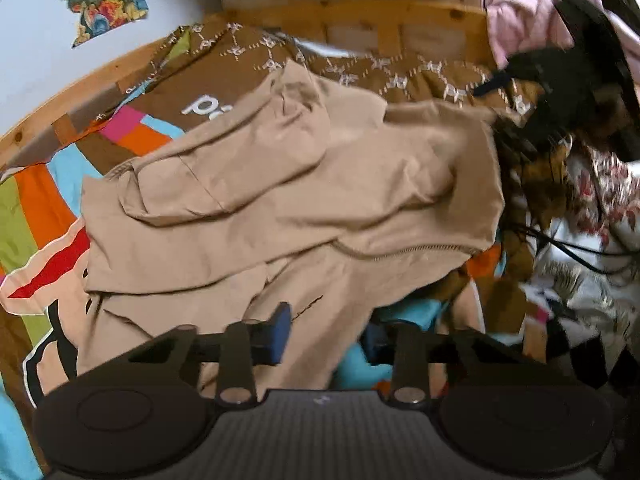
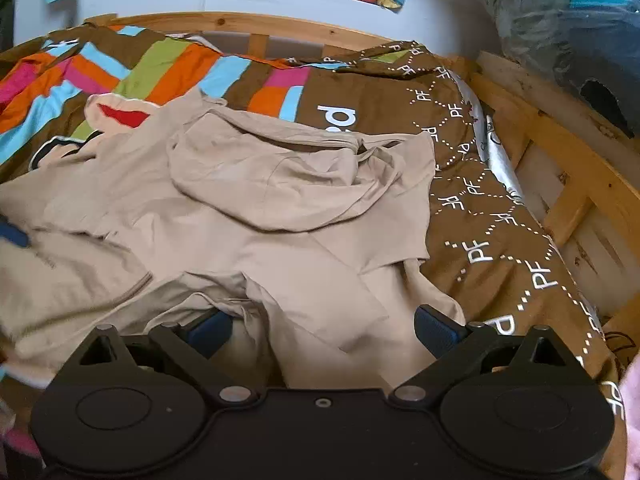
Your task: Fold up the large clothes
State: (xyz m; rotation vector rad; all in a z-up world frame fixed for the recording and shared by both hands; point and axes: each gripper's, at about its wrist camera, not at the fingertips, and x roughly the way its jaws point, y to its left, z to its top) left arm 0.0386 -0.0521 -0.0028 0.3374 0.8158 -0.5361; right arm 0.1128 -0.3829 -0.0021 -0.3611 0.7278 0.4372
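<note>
A large beige hoodie (image 1: 300, 184) (image 2: 280, 220) lies crumpled on the bed, its hood (image 2: 272, 176) uppermost and a zip edge (image 1: 400, 254) showing. My left gripper (image 1: 326, 338) is at the garment's near edge, jaws narrowed with a bunch of beige fabric filling the gap between the blue pads. One of its blue pads (image 2: 14, 236) shows at the left edge of the right wrist view. My right gripper (image 2: 322, 332) stands wide open over the hoodie's near hem, with cloth lying loose between its fingers. In the left wrist view it is a blurred black shape (image 1: 580, 60) at the upper right.
A striped multicolour duvet (image 2: 168, 68) with a brown lettered part (image 2: 480, 220) covers the bed. The wooden bed frame (image 2: 560, 152) runs along the back and right. A pink garment (image 1: 524, 8) and floral cloth (image 1: 600, 200) lie to the right. A plastic bag (image 2: 560, 20) sits beyond the frame.
</note>
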